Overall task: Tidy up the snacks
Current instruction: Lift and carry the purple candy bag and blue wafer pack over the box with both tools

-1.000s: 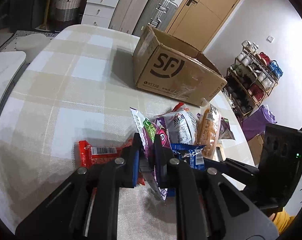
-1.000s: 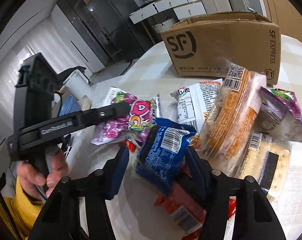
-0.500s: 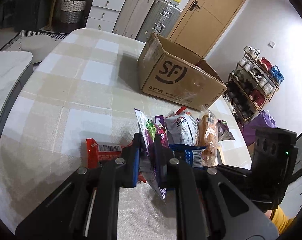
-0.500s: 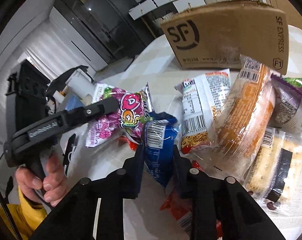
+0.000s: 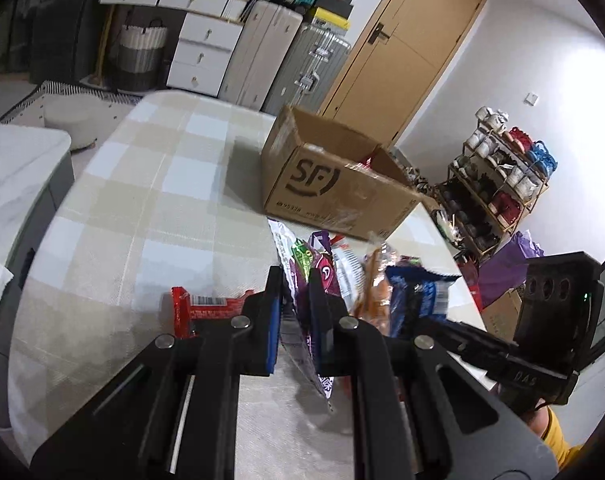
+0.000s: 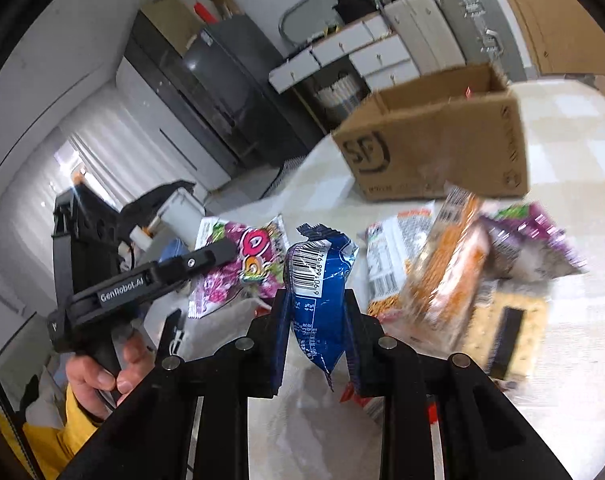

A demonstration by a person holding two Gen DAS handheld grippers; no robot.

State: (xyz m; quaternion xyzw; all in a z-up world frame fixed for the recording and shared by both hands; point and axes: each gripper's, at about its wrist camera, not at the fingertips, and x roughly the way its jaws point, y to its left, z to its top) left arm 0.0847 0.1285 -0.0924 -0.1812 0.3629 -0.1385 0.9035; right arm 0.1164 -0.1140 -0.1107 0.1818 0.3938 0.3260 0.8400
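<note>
Checked beige-and-white cloth covers the table [image 5: 150, 200], and its left half lies bare out to the rounded left edge, open room beside the open brown cardboard box [image 5: 334, 184] standing toward the far side. Nearest that bare side, one red foil-wrapped bar [image 5: 200, 308] lies flat just left of the left gripper [image 5: 296, 320]. That gripper's jaws are pinched tight on one purple-and-green candy bag [image 5: 316, 272], held on edge with its long axis running away toward the box. Next right, the right gripper [image 6: 316, 320] is clamped on one blue crinkled snack packet [image 6: 318, 280], upright, barcode end up, lifted clear of the table. Further right a loose pile sits near the box's front wall: one white noodle packet [image 6: 390, 252], one orange clear-wrapped bread pack [image 6: 446, 280] leaning upright, a second purple bag [image 6: 530, 240], and one flat clear-wrapped cracker pack [image 6: 510, 332]. The right side of this view is blurred.
</note>
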